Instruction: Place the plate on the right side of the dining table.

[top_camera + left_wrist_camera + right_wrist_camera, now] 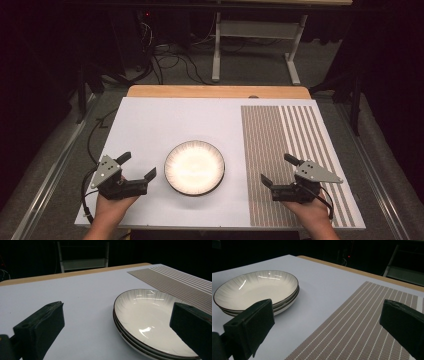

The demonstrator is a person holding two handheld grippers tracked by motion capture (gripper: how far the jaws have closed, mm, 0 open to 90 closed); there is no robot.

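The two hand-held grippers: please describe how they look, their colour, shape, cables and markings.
The left hand-held gripper and the right hand-held gripper are alike: a black body with two blocky black jaws, and a grey three-cornered plate on top with small dark dots. A black cable trails from each. The forearms are bare, with no sleeves in the high view.

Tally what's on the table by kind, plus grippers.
Plates, stacked: 3
Striped placemat: 1
Grippers, left and right, both open: 2
Total: 6
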